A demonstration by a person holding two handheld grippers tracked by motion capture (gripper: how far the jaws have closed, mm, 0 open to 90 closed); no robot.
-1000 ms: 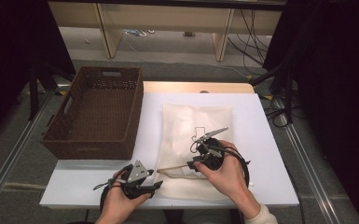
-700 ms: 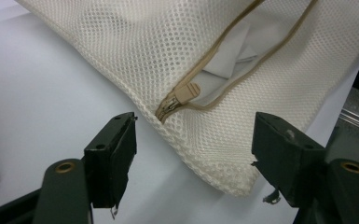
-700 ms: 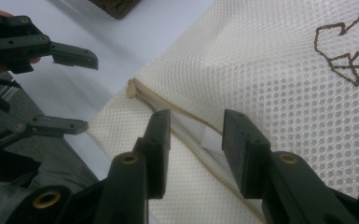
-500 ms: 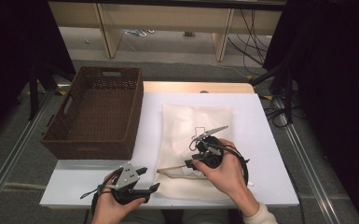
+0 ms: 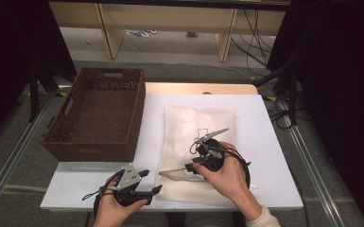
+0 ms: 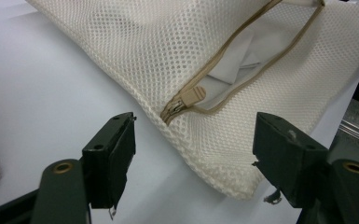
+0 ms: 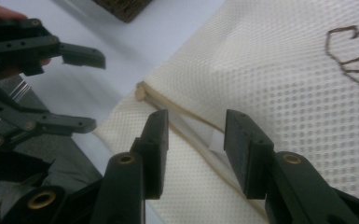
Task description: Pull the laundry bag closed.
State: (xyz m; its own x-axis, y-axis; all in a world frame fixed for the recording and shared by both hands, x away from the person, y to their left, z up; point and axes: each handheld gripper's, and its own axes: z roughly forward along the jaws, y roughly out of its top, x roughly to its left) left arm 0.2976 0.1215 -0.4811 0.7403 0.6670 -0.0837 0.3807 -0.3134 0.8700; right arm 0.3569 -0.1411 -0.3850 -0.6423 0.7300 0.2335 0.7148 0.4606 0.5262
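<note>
One mesh bag (image 5: 198, 151) lies flat on your counter (image 5: 264, 142), zipper (image 6: 186, 99) partly open with white cloth inside. Your left claw (image 6: 193, 154) and right claw (image 7: 193, 140) have just widened, gripping nothing. Closing the zipper and loading the basket (image 5: 97, 113) seemingly remain.

My right gripper (image 7: 193, 140) hangs over the cream mesh bag (image 7: 279, 65), jaws apart and just widened, with the bag's open zipper (image 7: 186, 119) running between them, unpinched. My left gripper (image 7: 81, 91) stands open beside the bag's corner, above the white table (image 7: 121, 51).
</note>
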